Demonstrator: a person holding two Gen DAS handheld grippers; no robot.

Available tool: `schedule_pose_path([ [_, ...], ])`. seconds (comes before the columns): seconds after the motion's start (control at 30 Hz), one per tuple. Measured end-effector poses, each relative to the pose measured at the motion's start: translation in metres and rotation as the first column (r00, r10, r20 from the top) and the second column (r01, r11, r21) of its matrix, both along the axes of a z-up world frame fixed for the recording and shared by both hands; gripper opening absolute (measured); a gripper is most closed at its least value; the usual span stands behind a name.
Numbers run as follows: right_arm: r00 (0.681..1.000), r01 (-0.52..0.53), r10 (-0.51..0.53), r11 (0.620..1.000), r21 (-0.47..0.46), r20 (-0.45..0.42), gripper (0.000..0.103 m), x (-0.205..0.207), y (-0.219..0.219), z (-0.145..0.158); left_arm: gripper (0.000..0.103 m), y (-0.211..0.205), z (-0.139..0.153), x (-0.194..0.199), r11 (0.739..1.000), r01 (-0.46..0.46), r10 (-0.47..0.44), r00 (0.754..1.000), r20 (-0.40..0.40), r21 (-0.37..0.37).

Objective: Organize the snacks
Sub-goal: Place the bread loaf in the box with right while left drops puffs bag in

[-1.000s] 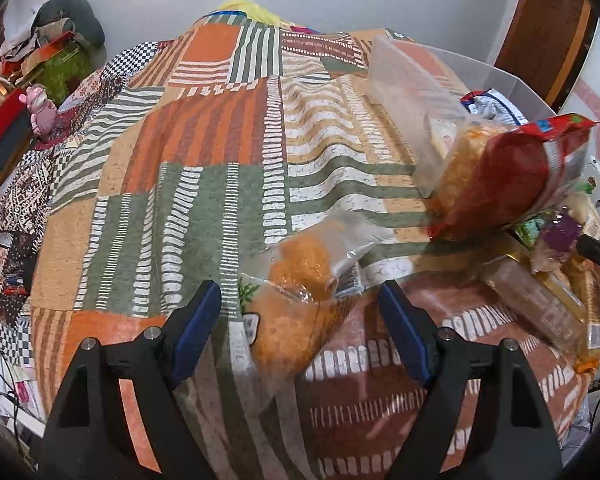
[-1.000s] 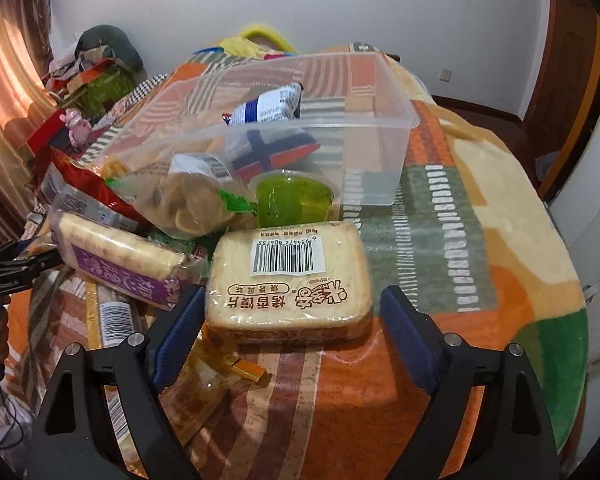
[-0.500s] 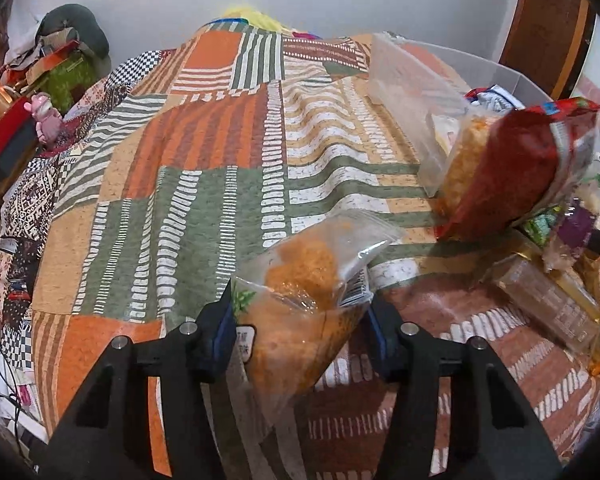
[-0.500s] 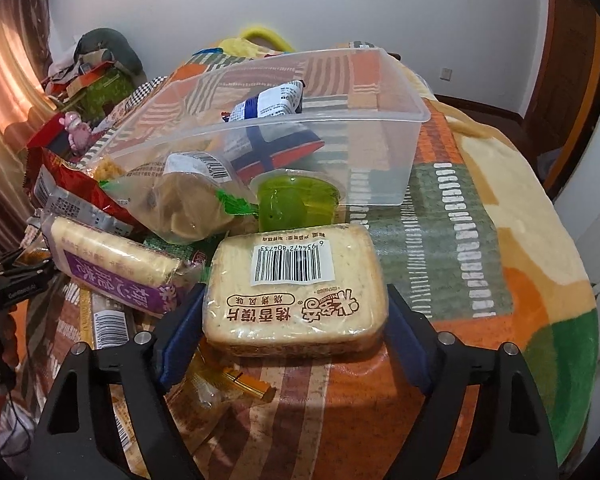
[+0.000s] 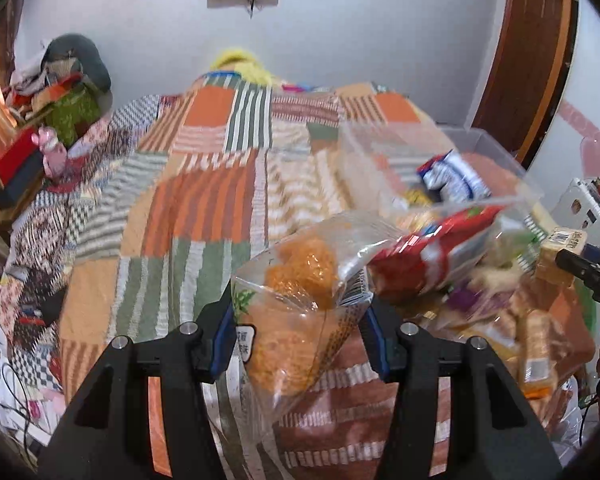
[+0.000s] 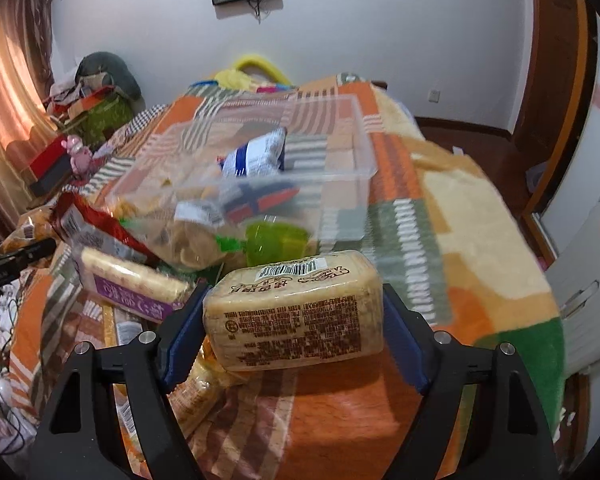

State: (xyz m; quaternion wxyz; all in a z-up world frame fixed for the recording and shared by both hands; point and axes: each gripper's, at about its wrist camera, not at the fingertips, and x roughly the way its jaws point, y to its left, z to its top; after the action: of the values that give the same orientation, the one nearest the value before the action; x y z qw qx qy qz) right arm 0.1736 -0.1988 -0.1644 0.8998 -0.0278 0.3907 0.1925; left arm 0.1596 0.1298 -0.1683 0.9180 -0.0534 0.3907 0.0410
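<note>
My left gripper (image 5: 300,332) is shut on a clear bag of orange snacks (image 5: 296,300) and holds it above the patchwork blanket. My right gripper (image 6: 296,316) is shut on a wrapped toast loaf (image 6: 296,308) with a barcode, lifted and tilted off the blanket. The clear plastic bin (image 6: 260,172) stands beyond it and holds a blue and white packet (image 6: 256,156). The bin also shows in the left wrist view (image 5: 440,168), at the right.
A red snack bag (image 5: 432,252), a purple-labelled cracker pack (image 6: 128,284), a green jelly cup (image 6: 276,240) and other packets lie piled in front of the bin. The patchwork blanket (image 5: 204,200) stretches left. The bed edge drops off at the right (image 6: 540,280).
Both grippers closed on their packets and lifted them. The orange snack bag rose towards the bin; the toast loaf tipped up so its back label faces me.
</note>
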Motion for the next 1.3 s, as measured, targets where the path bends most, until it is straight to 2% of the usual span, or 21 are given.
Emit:
schedule_pose_path([
  [0.3,0.994,0.006,-0.011,0.999,0.051,0.112,0.078,0.008,-0.002,0.041,0.054,-0.021,0.049,0.023,0.999,0.042,-0.04,0.996,0.08,-0.026],
  [0.4,0.989,0.004,-0.013,0.998,0.064,0.146,0.078,0.016,0.001,0.052,0.054,-0.032,0.061,0.036,0.998,0.06,-0.059,0.993,0.101,-0.01],
  [0.53,0.984,-0.005,-0.008,0.997,0.073,0.178,0.078,0.024,0.008,0.062,0.054,-0.045,0.066,0.059,0.995,0.095,-0.094,0.991,0.097,-0.013],
  [0.63,0.981,-0.01,-0.004,0.997,0.072,0.194,0.078,0.032,0.015,0.064,0.054,-0.052,0.061,0.081,0.995,0.102,-0.1,0.993,0.062,-0.025],
  [0.77,0.984,-0.011,-0.002,0.997,0.074,0.176,0.078,0.047,0.026,0.057,0.054,-0.059,0.05,0.107,0.992,0.105,-0.104,0.995,0.009,-0.068],
  [1.07,0.995,-0.01,0.008,1.0,0.019,0.1,0.078,0.075,0.051,0.029,0.054,-0.071,0.038,0.141,0.994,0.095,-0.098,0.993,-0.061,-0.052],
  [1.2,0.998,0.004,-0.005,1.0,0.019,0.063,0.078,0.085,0.049,0.021,0.059,-0.076,0.035,0.148,0.991,0.111,-0.116,0.99,-0.081,-0.072],
  [1.3,0.999,0.016,-0.016,1.0,0.007,0.048,0.079,0.087,0.048,0.019,0.063,-0.08,0.035,0.149,0.993,0.108,-0.112,0.991,-0.073,-0.053],
])
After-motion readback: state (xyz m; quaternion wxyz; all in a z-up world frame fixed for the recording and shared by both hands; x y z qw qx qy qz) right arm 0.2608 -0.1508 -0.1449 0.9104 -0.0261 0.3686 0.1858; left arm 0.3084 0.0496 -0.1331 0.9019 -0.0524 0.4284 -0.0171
